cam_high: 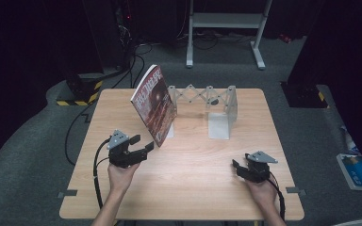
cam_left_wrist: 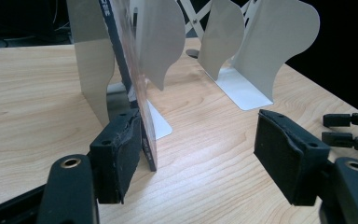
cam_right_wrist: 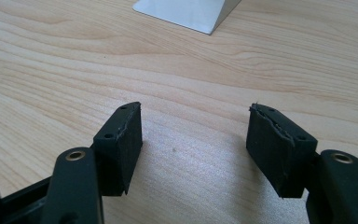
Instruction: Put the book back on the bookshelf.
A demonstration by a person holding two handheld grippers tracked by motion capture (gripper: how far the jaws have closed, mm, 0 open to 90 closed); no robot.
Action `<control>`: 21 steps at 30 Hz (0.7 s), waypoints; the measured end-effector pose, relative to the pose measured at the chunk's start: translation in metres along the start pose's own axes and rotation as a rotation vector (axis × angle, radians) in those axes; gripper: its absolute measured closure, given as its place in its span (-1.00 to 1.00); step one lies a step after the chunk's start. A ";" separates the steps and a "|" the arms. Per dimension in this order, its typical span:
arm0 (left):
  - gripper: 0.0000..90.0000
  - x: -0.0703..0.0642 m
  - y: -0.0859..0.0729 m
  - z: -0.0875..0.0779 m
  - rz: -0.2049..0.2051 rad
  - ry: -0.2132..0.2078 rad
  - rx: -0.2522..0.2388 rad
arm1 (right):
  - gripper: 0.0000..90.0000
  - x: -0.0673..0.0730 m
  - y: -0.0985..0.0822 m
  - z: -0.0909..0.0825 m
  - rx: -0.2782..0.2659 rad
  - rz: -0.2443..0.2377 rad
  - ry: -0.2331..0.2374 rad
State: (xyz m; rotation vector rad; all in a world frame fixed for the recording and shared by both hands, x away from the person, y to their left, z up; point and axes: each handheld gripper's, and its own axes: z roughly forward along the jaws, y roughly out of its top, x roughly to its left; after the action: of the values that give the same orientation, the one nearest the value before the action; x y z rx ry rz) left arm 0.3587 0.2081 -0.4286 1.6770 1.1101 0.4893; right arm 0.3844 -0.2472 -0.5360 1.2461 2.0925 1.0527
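At table's left: left claw [cam_high: 143,144] released beside book [cam_high: 153,104] | right claw [cam_high: 236,166] released | book's base partly hidden

One book [cam_high: 153,104], one expanding metal book rack [cam_high: 202,96] (several upright plates), two grippers, one table [cam_high: 193,165]
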 end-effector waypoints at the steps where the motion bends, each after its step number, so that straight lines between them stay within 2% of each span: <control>1: -0.29 0.000 -0.001 0.000 -0.004 -0.002 0.000 | -0.20 0.000 0.000 0.000 0.000 0.000 0.000; 21: -0.30 -0.004 -0.017 0.008 -0.022 -0.027 0.020 | -0.20 0.000 0.000 0.000 0.000 0.000 0.000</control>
State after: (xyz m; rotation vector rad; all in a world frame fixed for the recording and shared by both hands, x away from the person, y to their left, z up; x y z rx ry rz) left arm 0.3549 0.2016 -0.4465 1.6822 1.1162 0.4417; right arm 0.3843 -0.2472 -0.5360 1.2463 2.0925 1.0527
